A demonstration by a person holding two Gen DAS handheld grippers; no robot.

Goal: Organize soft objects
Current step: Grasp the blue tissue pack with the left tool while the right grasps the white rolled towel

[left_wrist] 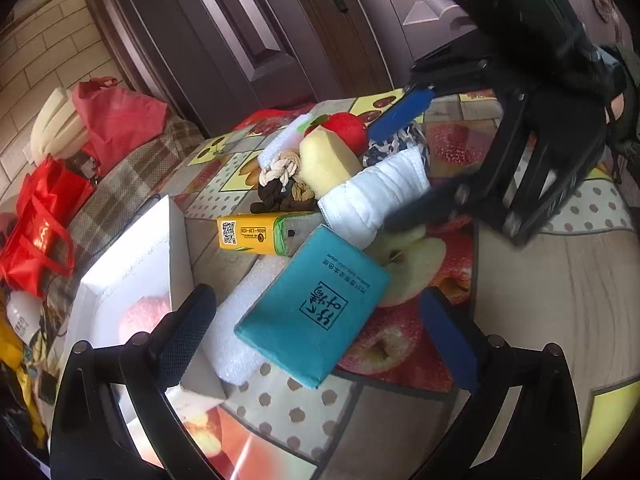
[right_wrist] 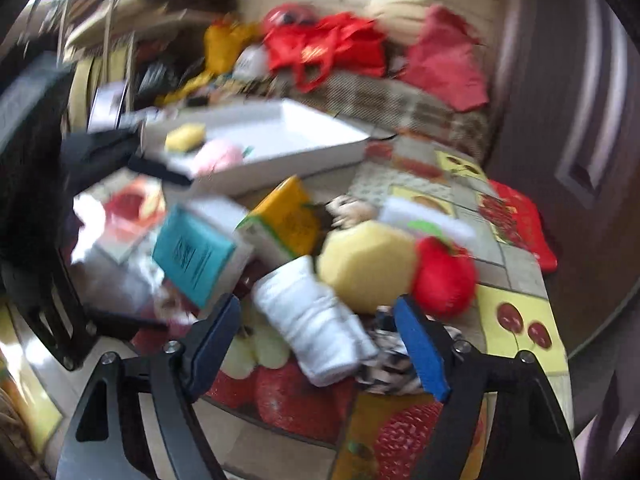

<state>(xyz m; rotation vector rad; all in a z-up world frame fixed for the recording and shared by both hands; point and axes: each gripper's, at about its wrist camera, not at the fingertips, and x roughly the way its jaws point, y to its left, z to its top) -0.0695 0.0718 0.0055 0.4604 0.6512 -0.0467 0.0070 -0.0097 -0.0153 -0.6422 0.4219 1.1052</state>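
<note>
So the table (left_wrist: 560, 280) with the fruit-print cloth is the biggest thing here, and the pile of stuff sits in the middle of it. On the left side is the white box (left_wrist: 176, 248), open, with a pink ball (left_wrist: 140, 316) and a yellow sponge (right_wrist: 185, 138) already inside — so I'd say sorting is underway but most of it is left to do.

Still out on the cloth: teal packet (left_wrist: 316, 312) lying on a strip of white foam (left_wrist: 240, 320), yellow carton (left_wrist: 256, 234), rolled white towel (left_wrist: 376, 196), a big yellow sponge block (left_wrist: 326, 158), red plush apple (left_wrist: 348, 126), a patterned cloth (right_wrist: 388, 364) under the towel, and a knotted rope toy (left_wrist: 282, 178).

Right gripper (right_wrist: 316, 344) has its jaws spread wide, one either side of the towel, not touching it that I can see. That view is blurry though. Left gripper (left_wrist: 316, 340) is spread open too, holding nothing, hovering over the teal packet.

My guess is the towel is the current pick. Next move needs the jaws to drop lower and squeeze the roll around its middle without catching the patterned cloth, then carry it over to the box
</note>
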